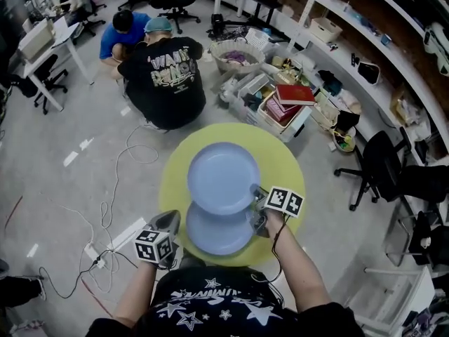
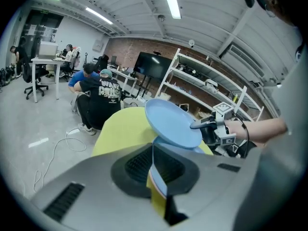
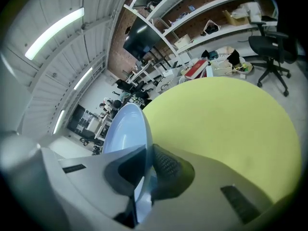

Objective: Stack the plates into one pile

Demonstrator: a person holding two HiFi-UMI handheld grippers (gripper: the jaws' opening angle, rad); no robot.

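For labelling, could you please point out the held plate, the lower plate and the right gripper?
held plate (image 1: 223, 177): head view, its middle.
lower plate (image 1: 217, 237): head view, uncovered part.
right gripper (image 1: 257, 201): head view, between fingertips.

Tilted blue plate over lower plate

Open workshop with a grey floor strewn with white cables, white shelving along a brick wall, a black office chair, a white desk, strip lights overhead
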